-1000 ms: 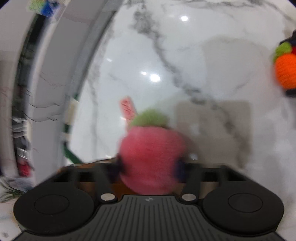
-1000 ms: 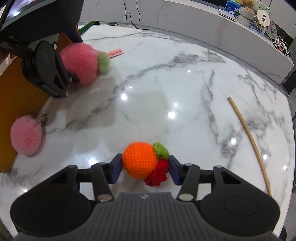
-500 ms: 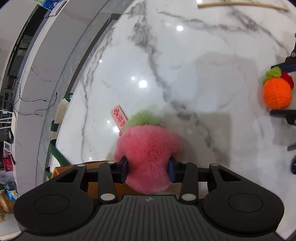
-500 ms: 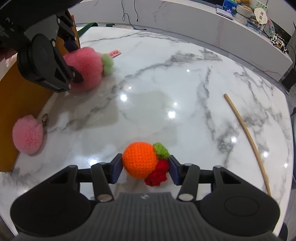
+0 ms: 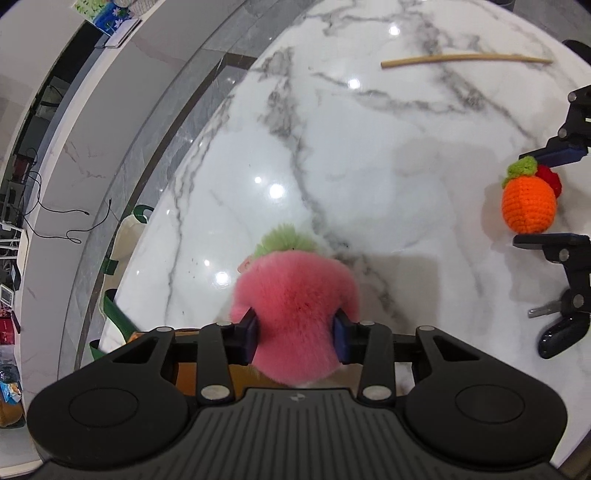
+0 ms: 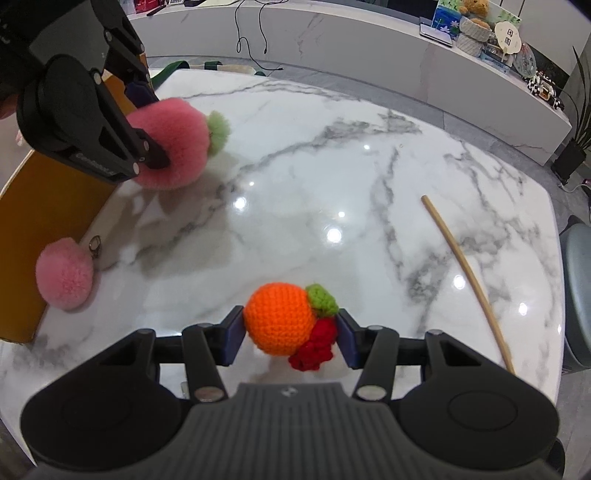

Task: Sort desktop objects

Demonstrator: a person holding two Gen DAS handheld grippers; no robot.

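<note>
Left gripper (image 5: 295, 334) clamps the pink plush (image 5: 295, 314), tuft forward; right gripper (image 6: 290, 334) brackets the crocheted orange (image 6: 277, 317).

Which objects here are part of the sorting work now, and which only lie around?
In the job:
- pink plush fruit, held in the left claw
- orange crochet fruit, between the right claw pads
- small pink pompom, near the orange box

Lying about:
- wooden stick
- dark key fob
- clutter on the far counter
</note>
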